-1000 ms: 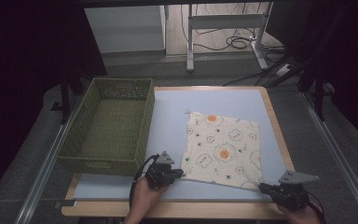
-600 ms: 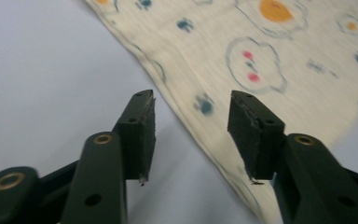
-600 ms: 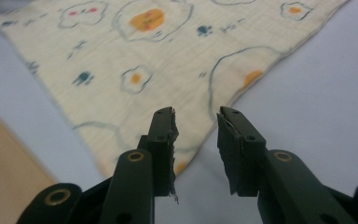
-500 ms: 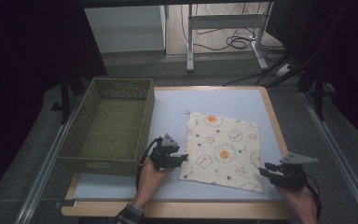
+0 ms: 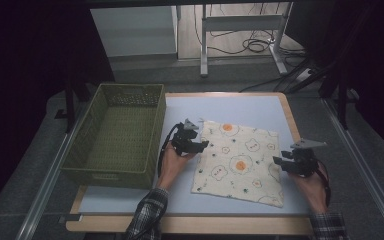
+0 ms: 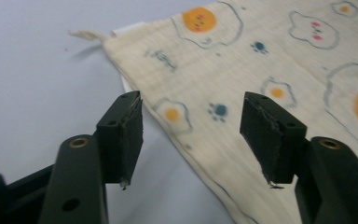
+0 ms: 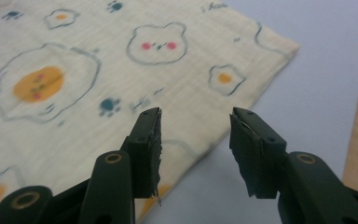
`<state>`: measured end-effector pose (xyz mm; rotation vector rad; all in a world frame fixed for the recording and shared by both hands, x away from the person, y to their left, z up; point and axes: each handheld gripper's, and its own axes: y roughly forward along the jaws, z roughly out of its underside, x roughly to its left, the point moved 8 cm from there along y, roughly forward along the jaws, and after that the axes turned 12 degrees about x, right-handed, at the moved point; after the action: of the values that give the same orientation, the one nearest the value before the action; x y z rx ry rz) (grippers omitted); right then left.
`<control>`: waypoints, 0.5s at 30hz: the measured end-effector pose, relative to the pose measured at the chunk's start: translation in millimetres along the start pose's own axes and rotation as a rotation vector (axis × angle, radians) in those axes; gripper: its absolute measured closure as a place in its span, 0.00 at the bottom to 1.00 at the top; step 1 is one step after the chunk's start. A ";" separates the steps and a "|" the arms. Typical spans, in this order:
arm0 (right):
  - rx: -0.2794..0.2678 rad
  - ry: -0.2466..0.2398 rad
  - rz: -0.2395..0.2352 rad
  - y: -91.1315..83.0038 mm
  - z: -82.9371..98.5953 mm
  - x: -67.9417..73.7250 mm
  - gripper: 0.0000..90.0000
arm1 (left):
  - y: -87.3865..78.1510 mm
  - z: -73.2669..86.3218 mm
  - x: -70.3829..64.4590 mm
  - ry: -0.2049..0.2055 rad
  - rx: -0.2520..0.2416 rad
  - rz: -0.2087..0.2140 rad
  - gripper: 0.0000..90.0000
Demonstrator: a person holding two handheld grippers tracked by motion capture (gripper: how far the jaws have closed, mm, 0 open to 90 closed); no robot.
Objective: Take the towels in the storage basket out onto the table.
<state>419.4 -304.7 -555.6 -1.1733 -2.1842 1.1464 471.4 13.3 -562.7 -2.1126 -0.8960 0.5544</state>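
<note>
1. The table (image 5: 260, 107) has a pale blue top with a wooden rim, and nothing on it looks worked yet; I judge the job to be at its very start.
2. The green basket (image 5: 115, 135) stands along the table's left edge and hangs partly over it. It is empty, so if the cloth is meant to end up there, that step is not yet done.
3. The cloth (image 5: 240, 162), cream with fried-egg and bear prints, lies flat and fully spread on the right half of the table, its near edge close to the table's front edge. No corner is lifted and no fold is made.
4. The left gripper (image 5: 192, 142) sits at the cloth's left edge, toward its far left corner. In the left gripper view its jaws stand wide apart astride that edge (image 6: 168, 135), with nothing between them.
5. The right gripper (image 5: 287, 164) sits at the cloth's right edge, toward the table's right edge. In the right gripper view its jaws are likewise spread, astride the edge near the far right corner (image 7: 284, 46), and grip nothing.
6. What is left, by my reading: closing on both edges, then lifting or folding the cloth.
</note>
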 end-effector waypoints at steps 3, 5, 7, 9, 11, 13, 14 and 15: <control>0.001 0.021 -0.026 6.2 -8.9 -9.8 0.58 | 9.5 -8.4 12.0 0.037 0.016 -0.046 0.47; 0.003 0.033 -0.013 11.4 -15.7 -20.1 0.57 | 15.4 -14.5 20.0 0.035 0.022 -0.062 0.47; -0.003 0.041 -0.011 14.5 -19.7 -25.2 0.57 | 21.0 -20.2 26.7 0.025 0.026 -0.054 0.49; -0.006 0.054 0.007 19.1 -25.9 -33.8 0.57 | 26.3 -26.5 33.2 0.022 0.033 -0.060 0.55; -0.013 0.069 0.014 21.8 -30.8 -39.9 0.62 | 30.2 -31.6 37.2 0.024 0.041 -0.067 0.60; -0.019 0.079 0.015 24.2 -35.0 -45.0 0.67 | 33.7 -35.9 38.9 0.018 0.037 -0.065 0.63; -0.020 0.085 0.016 25.7 -37.4 -47.9 0.69 | 35.8 -38.1 39.6 0.013 0.033 -0.058 0.65; -0.021 0.091 0.019 27.3 -39.8 -51.0 0.71 | 38.5 -39.8 40.6 0.007 0.034 -0.057 0.67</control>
<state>488.0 -319.5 -553.4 -1.2334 -2.1259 1.0593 539.1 6.8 -572.1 -2.0504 -0.9334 0.5293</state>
